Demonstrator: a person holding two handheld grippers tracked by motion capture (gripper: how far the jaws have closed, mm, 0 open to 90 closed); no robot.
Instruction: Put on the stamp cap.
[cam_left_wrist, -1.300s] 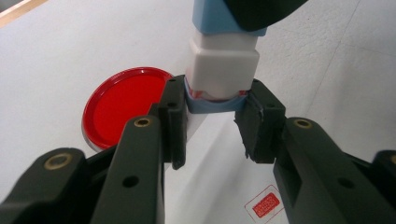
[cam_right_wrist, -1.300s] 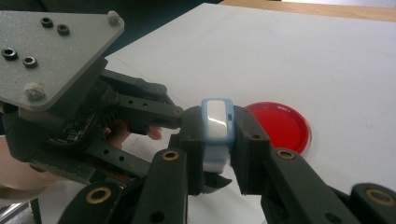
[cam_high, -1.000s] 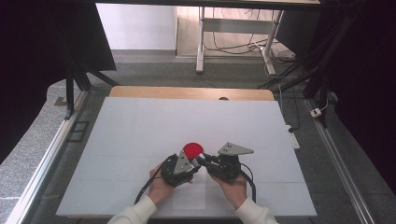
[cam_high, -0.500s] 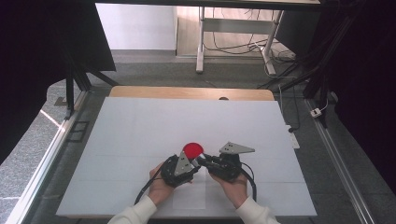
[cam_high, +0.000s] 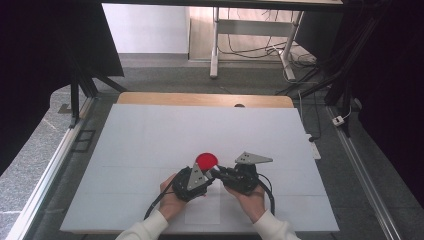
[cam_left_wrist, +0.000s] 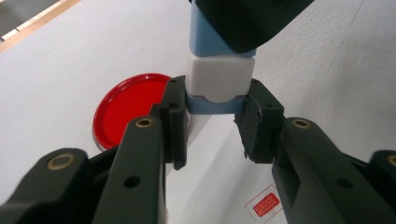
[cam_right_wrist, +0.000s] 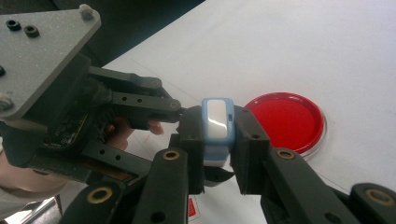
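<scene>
- Right now both grippers meet low over the white table (cam_high: 150, 150), near its front edge, and each grips one end of a small blue-and-white block (cam_left_wrist: 219, 77).
- Left gripper (cam_left_wrist: 215, 122): its jaws are pinched on the block's white section, one pad on each side; the block rises straight ahead of them, and its far blue end runs up into the black jaws of the other gripper.
- Right gripper (cam_right_wrist: 218, 149): its jaws are clamped on the block's blue sides, with the white face of the block turned toward that gripper's camera.
- From the right gripper view, the left gripper's grey plate (cam_right_wrist: 44, 51) and black arms sit just left of the block, reaching in to it.
- A red lid (cam_high: 206, 160) lies flat on the table just beyond the two grippers; in the left gripper view it is left of the jaws and partly behind the left jaw.
- Whether the block is one piece or two joined parts is hard to tell from these views.
- A small red-printed label (cam_left_wrist: 263, 203) lies on the table below the left gripper's jaws.
</scene>
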